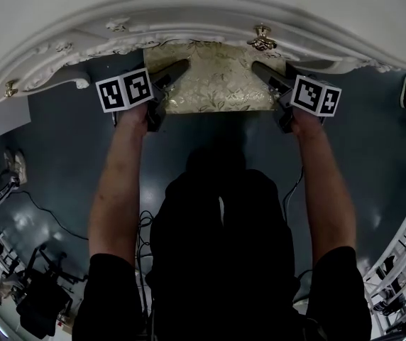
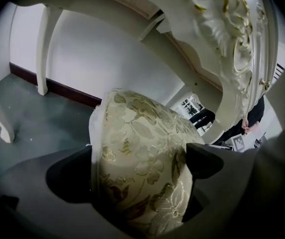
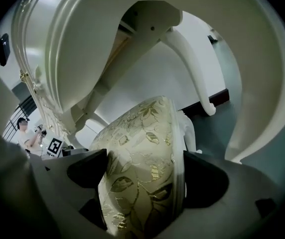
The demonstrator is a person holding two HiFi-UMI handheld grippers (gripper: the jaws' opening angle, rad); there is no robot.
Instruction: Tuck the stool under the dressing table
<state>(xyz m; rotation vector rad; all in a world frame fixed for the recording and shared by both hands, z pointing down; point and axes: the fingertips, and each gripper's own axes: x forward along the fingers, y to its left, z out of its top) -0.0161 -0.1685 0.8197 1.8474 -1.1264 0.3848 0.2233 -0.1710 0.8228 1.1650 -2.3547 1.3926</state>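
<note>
Head view: the left gripper (image 1: 177,69) and the right gripper (image 1: 263,69) reach forward side by side. The stool (image 1: 210,77), with its cream and gold floral cushion, sits between them. The left gripper is on the stool's left edge and the right gripper on its right edge, and each marker cube (image 1: 125,89) lies just behind its jaws, near the hand. Ahead of both grippers the stool's far part passes beneath the carved front edge of the white dressing table (image 1: 189,13), while its near part shows in front of that edge, above the dark floor (image 1: 61,155). A brass knob (image 1: 262,40) on the table front lies just beyond the right gripper's tip.

In the left gripper view, the left gripper (image 2: 137,171) is clamped on the stool (image 2: 142,133). The padded seat fills the gap, one dark jaw pressing on each side. Beyond the jaws, a table leg (image 2: 42,49) stands off to the left and the table's underside arches overhead.

In the right gripper view, the right gripper (image 3: 145,173) likewise grasps the stool (image 3: 142,128), the cushion wedged between its jaws. A curved table leg (image 3: 192,68) rises ahead and to the right.
</note>
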